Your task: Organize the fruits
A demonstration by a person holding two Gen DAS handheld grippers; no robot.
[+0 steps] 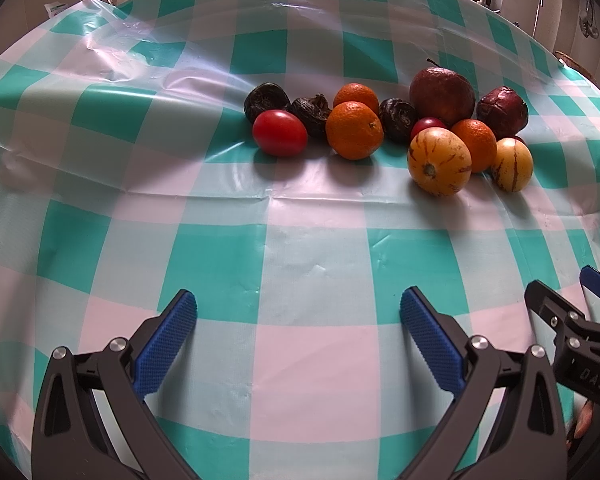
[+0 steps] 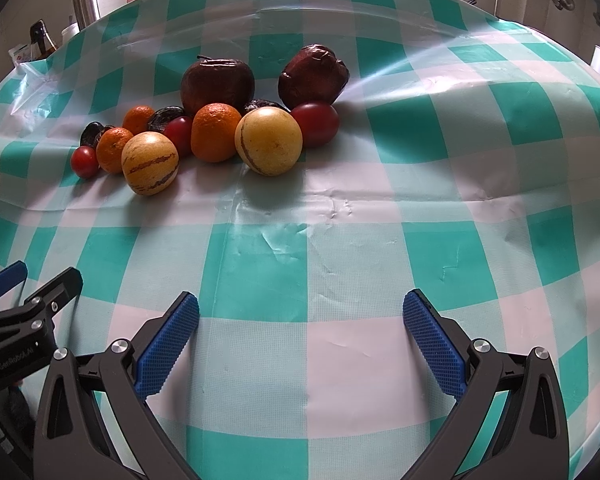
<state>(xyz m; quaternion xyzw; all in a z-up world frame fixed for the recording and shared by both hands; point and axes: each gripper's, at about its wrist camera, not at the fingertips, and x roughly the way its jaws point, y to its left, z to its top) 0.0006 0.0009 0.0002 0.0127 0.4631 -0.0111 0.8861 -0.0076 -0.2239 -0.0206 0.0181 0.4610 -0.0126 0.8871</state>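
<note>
A surface (image 2: 360, 368) draped in a glossy teal, pale mint and pink checked plastic cloth (image 1: 312, 240) fills both wrist views. Low in each view a handheld gripper hovers above bare cloth: the left gripper (image 1: 298, 314) and the right gripper (image 2: 300, 316) side by side, each with its jaws spread wide and holding nothing, blue textured pads facing inward. Well apart from them, toward the far side, the fruits sit in one crowded cluster. At the back is a large dark red apple (image 2: 217, 84) with a second, wrinkled dark red apple (image 2: 313, 78) beside it. In front lie two yellow melon-like fruits with thin brown stripes (image 2: 268, 141) (image 2: 150, 163), three oranges (image 1: 354, 130) (image 1: 474, 145) (image 1: 356, 96), and a glossy red tomato (image 1: 280, 132) at the cluster's left end. Smallest are several shrivelled dark fruits (image 1: 266, 100), possibly dried passion fruit, tucked between the oranges.
</note>
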